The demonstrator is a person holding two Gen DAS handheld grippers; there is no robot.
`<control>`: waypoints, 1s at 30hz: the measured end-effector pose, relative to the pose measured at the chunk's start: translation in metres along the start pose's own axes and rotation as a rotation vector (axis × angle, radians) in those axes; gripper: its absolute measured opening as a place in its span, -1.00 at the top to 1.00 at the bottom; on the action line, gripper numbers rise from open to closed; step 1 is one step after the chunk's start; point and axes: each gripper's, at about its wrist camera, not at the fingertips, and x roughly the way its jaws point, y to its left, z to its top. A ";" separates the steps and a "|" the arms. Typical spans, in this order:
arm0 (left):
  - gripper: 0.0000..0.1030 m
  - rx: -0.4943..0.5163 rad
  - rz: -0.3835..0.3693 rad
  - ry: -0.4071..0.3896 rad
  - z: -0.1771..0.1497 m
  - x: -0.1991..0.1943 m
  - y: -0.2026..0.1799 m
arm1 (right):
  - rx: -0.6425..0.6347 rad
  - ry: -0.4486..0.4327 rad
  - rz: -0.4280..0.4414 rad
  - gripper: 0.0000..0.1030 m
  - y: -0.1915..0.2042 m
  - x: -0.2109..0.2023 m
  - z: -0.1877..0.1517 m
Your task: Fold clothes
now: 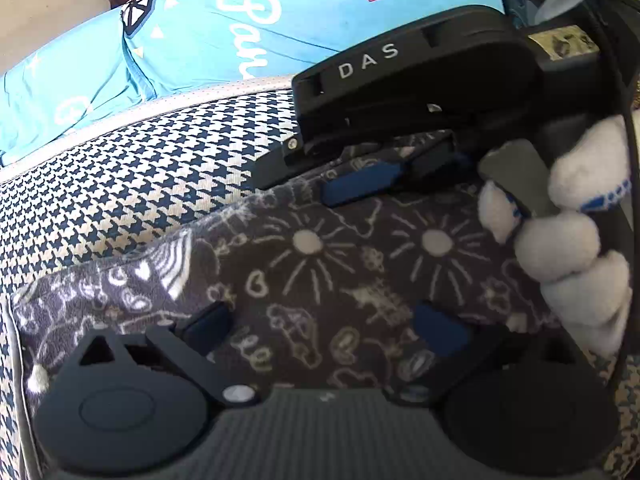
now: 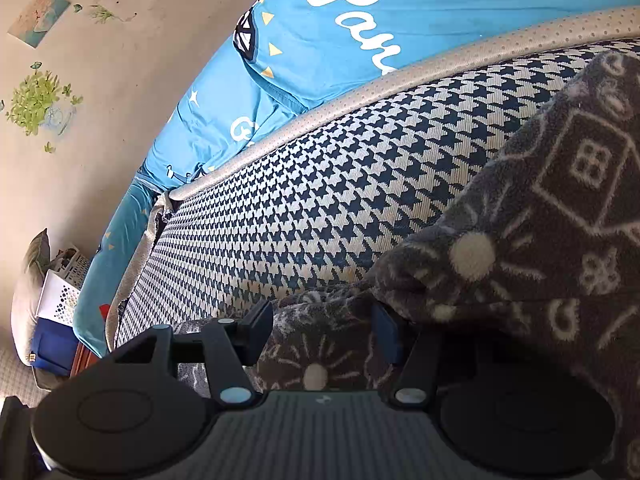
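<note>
A dark grey fleece garment (image 1: pixel 340 264) printed with white suns and doodles lies on a houndstooth cushion (image 1: pixel 140 184). My left gripper (image 1: pixel 324 330) is open, its blue pads spread wide and resting low over the fleece. Ahead of it my right gripper (image 1: pixel 320 176), marked DAS, is held by a hand in a white glove (image 1: pixel 560 240). In the right wrist view the right gripper (image 2: pixel 323 334) has its pads drawn partway in, with a bunched edge of the fleece garment (image 2: pixel 320 312) between them. A thicker fold (image 2: pixel 520 220) lies over the right side.
The houndstooth cushion (image 2: pixel 320 184) has a grey piped edge (image 2: pixel 360 92). Beyond it lies bright blue bedding with white script (image 2: pixel 360 20). A beige wall with plant stickers (image 2: pixel 40 100) is at the left, with a white perforated basket (image 2: pixel 60 296) below.
</note>
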 end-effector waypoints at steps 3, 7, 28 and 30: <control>-0.98 0.009 -0.015 -0.003 -0.004 -0.003 0.002 | -0.002 0.001 0.000 -0.05 0.000 0.000 0.000; -0.98 0.012 -0.043 -0.005 -0.008 -0.008 0.006 | -0.004 0.003 -0.001 -0.04 0.000 0.000 0.000; -0.98 0.032 -0.041 -0.004 -0.013 0.001 0.020 | -0.017 -0.024 0.002 -0.08 0.004 -0.003 -0.005; -0.99 0.027 -0.042 -0.007 -0.013 0.000 0.023 | -0.010 -0.035 0.010 -0.10 0.007 -0.009 -0.006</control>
